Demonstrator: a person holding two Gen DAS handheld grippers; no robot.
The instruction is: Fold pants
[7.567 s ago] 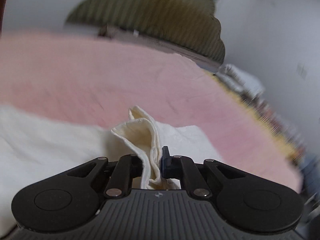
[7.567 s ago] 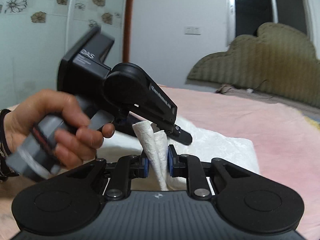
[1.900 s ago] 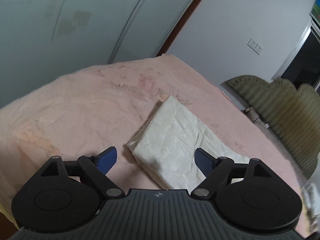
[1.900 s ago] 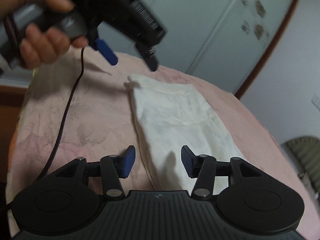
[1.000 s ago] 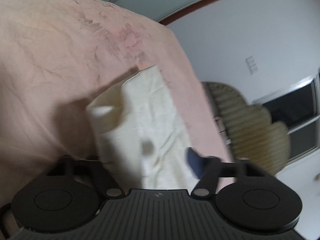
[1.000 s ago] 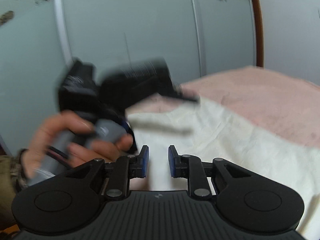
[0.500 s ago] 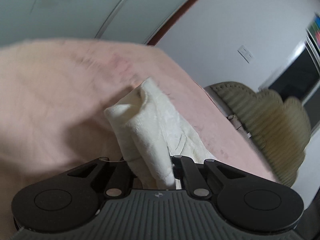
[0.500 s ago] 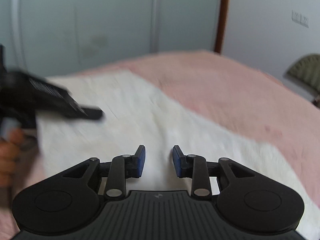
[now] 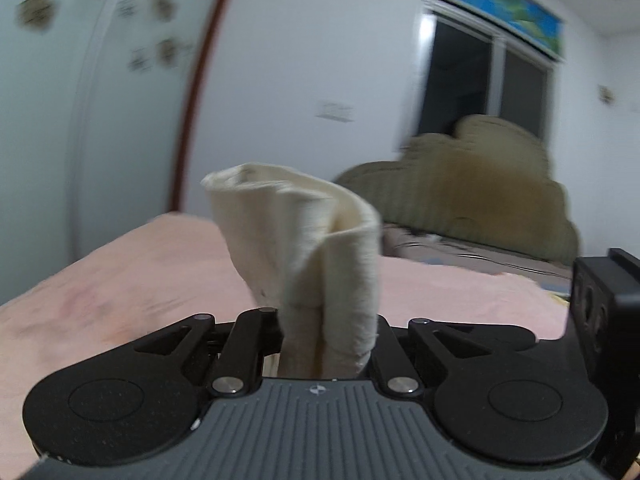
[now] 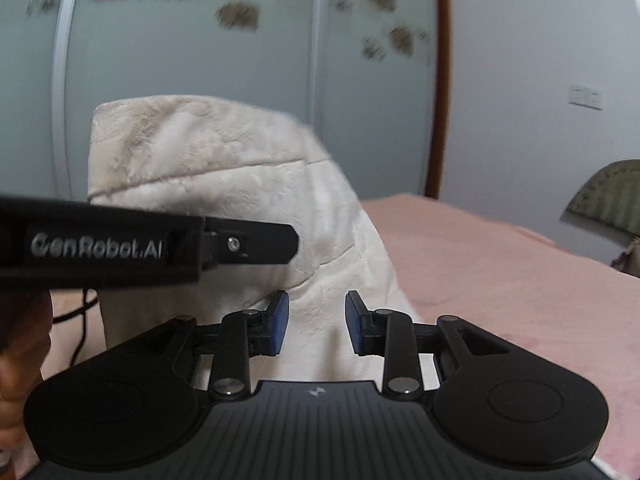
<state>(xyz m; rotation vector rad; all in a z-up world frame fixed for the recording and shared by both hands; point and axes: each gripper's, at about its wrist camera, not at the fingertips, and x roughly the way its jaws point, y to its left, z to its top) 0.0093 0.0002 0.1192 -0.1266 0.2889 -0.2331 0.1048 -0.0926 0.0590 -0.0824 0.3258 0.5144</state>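
Left tongs lift one end of the folded pants off the bed

The pink, softly napped bed cover (image 9: 100, 292) lies below both tongs. The cream, crinkled cotton pants (image 10: 240, 184), lying flat as a folded strip two seconds ago, now rise ahead of the right tongs (image 10: 316, 322), whose blue pads stand narrowly apart, empty, with cloth just beyond them. The left tongs (image 9: 328, 328), wide open then, are now clamped on a bunched, rolled end of the pants (image 9: 316, 248) that stands up between them. Likely another fold is starting.
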